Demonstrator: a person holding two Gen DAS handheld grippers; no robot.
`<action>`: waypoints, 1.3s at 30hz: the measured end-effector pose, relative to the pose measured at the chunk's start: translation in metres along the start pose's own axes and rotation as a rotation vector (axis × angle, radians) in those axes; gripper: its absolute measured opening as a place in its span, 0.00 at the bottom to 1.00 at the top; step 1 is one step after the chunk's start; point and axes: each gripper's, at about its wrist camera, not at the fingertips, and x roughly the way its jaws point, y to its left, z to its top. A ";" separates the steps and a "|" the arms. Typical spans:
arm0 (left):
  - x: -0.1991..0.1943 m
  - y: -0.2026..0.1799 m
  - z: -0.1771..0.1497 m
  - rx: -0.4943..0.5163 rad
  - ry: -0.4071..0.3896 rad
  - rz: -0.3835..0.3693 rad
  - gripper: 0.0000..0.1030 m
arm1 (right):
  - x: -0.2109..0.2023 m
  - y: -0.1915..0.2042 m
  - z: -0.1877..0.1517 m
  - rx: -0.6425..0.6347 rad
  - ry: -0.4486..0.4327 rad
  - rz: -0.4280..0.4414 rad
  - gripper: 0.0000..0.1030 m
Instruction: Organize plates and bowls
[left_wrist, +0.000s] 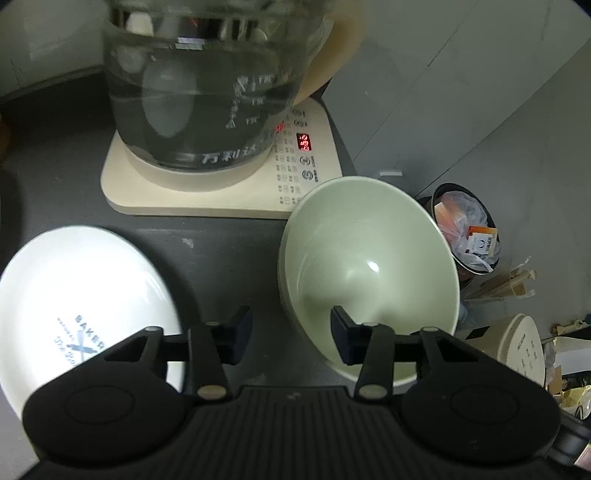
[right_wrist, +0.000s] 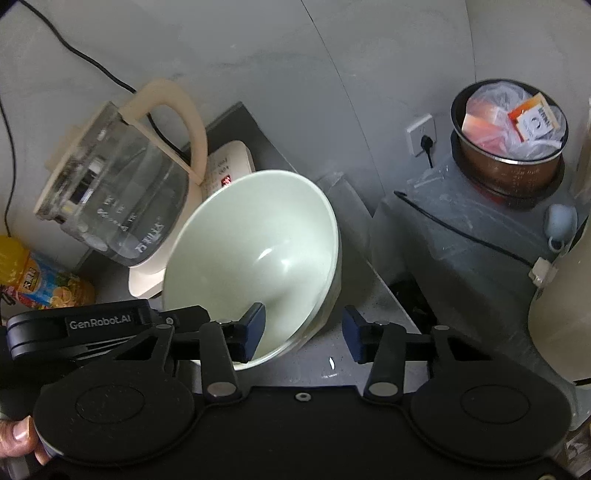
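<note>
A pale green bowl (left_wrist: 369, 266) sits on the dark counter (left_wrist: 221, 243) near its right edge. My left gripper (left_wrist: 291, 328) is open; its right finger reaches inside the bowl, its left finger stays outside the rim. A white plate (left_wrist: 74, 295) with a blue "BAKER" print lies to the left. In the right wrist view the same bowl (right_wrist: 258, 251) looks tilted; my right gripper (right_wrist: 304, 334) is open with its jaws either side of the bowl's near rim. The left gripper's black body (right_wrist: 92, 328) shows at the left.
A glass kettle (left_wrist: 207, 92) of water stands on a cream base (left_wrist: 221, 192) with a lit red display, just behind the bowl. An orange drink bottle (right_wrist: 37, 280) lies at the left. Past the counter edge are a full bin (right_wrist: 509, 147), a grey unit (right_wrist: 461, 251) and a wall socket (right_wrist: 421, 134).
</note>
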 end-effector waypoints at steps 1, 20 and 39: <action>0.003 0.000 0.001 -0.004 0.008 0.000 0.33 | 0.003 -0.001 0.000 0.004 0.006 -0.003 0.42; 0.008 -0.001 -0.010 0.019 0.056 -0.020 0.15 | -0.009 0.012 -0.019 0.034 -0.013 -0.049 0.26; -0.088 0.014 -0.033 0.093 -0.034 -0.121 0.16 | -0.093 0.061 -0.056 0.038 -0.182 -0.049 0.26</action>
